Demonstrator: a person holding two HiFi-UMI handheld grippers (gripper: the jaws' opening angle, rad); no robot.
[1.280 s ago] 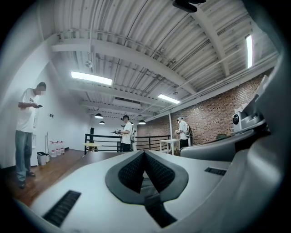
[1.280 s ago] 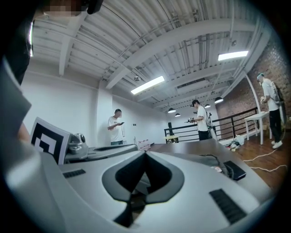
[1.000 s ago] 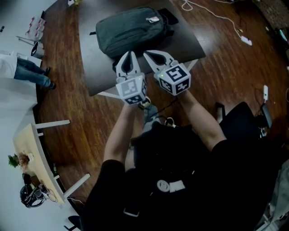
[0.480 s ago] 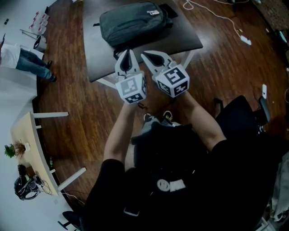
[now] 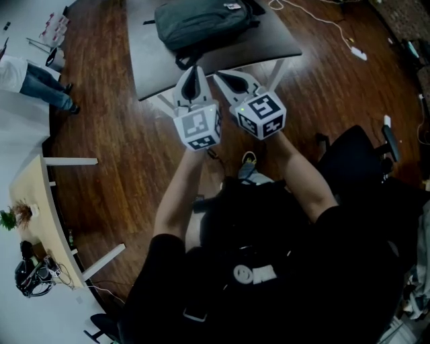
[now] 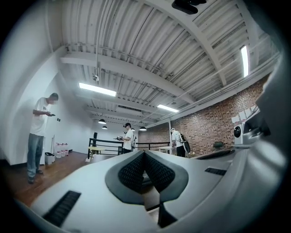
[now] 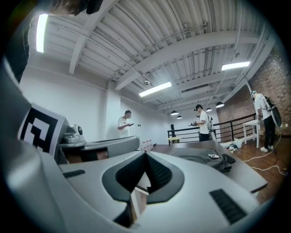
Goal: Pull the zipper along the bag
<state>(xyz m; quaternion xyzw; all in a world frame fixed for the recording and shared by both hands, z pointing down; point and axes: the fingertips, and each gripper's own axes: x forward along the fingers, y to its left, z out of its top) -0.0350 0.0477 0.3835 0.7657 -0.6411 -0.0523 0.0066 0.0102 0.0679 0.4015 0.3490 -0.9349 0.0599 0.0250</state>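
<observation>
Seen from the head view, a person in dark clothes holds the left tongs (image 5: 194, 70) and the right tongs (image 5: 218, 74) side by side at arm's length, both pointing toward a dark surface (image 5: 269, 44) that stands on a wooden floor (image 5: 121, 168). A grey-green bag (image 5: 205, 23) lies on the surface toward its far side, well apart from both pairs of tongs. A black chair (image 5: 349, 161) stands at the person's right, a white cable (image 5: 322, 20) trails over the floor beyond the surface, a pale desk (image 5: 40, 208) stands at the left, and a bystander (image 5: 30, 84) stands at the upper left. From the left gripper view, the left tongs (image 6: 144, 154) are closed, their ribbed pads meeting at the tips with nothing between them. Past them the room opens out under a ribbed ceiling with strip lights: one person in a white shirt (image 6: 41, 132) stands at the left looking down at something in the hands, a second person (image 6: 128, 139) stands farther back near a black railing, and a third (image 6: 177, 141) stands by the brick wall (image 6: 218, 123). From the right gripper view, the right tongs (image 7: 145, 157) are likewise closed and grip nothing, their tips pressed together. The bag (image 7: 200, 159) lies flat on the surface (image 7: 245, 175) ahead and to the right of the tips, untouched. The left tongs' marker cube (image 7: 38, 127) shows close at the left edge, with people standing in the background.
</observation>
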